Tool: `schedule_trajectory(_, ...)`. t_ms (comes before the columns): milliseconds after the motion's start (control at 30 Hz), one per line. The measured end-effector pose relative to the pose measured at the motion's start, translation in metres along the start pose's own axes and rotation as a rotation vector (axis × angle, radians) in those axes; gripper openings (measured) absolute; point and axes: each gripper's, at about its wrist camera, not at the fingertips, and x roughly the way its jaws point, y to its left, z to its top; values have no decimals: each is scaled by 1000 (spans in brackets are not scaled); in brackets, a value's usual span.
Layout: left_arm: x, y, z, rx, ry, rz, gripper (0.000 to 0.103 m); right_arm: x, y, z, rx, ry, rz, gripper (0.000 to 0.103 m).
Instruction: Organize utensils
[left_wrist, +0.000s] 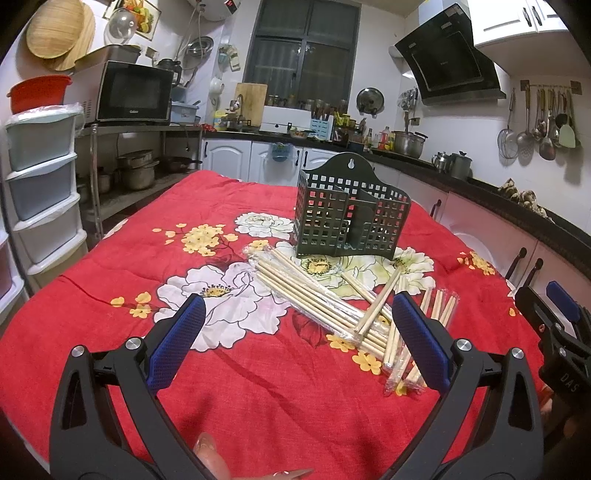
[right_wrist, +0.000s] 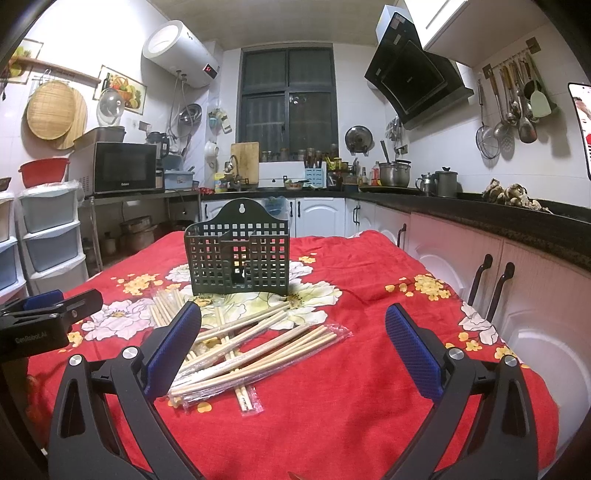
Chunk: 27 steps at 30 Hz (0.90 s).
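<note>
The left tongs (left_wrist: 297, 332) stand wide apart and hold nothing, their blue pads hovering over the red flowered cloth (left_wrist: 258, 398); the right-hand pad sits in front of the near ends of the chopsticks (left_wrist: 321, 314), though whether it touches them cannot be told. The right tongs (right_wrist: 293, 339) are likewise spread wide and empty, and the left-hand pad overlaps the pile's near edge in that view. The chopsticks lie flat in a loose heap just in front of the dark green perforated holder (left_wrist: 351, 210), most of them in clear plastic sleeves. In the left wrist view the largest bundle runs diagonally, its far end towards the holder's left corner and its near end towards the right pad, while a few loose sticks cross over it and a shorter pack lies to its right. The holder stands upright on the worktop, hanging tab at the back, its compartments empty as far as the grid shows. Beyond the holder, white cabinets (right_wrist: 321, 218) run under a dark counter, with a barred window (right_wrist: 288, 103) above, a microwave (right_wrist: 123, 168) to the holder's left and hanging ladles (right_wrist: 509, 110) to its right.
</note>
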Motion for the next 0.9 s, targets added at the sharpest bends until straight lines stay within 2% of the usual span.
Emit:
schedule_trajectory(367, 0, -2, 2, -1, 1, 0, 93, -4, -1, 2, -1, 4, 6, 97)
schedule_trajectory(633, 0, -3, 2, -10, 5, -2, 93, 8, 4, -7, -8, 21, 16, 97)
schedule_trajectory(900, 6, 12, -2, -61, 29, 6, 93, 17, 19, -2, -42, 68, 101, 97)
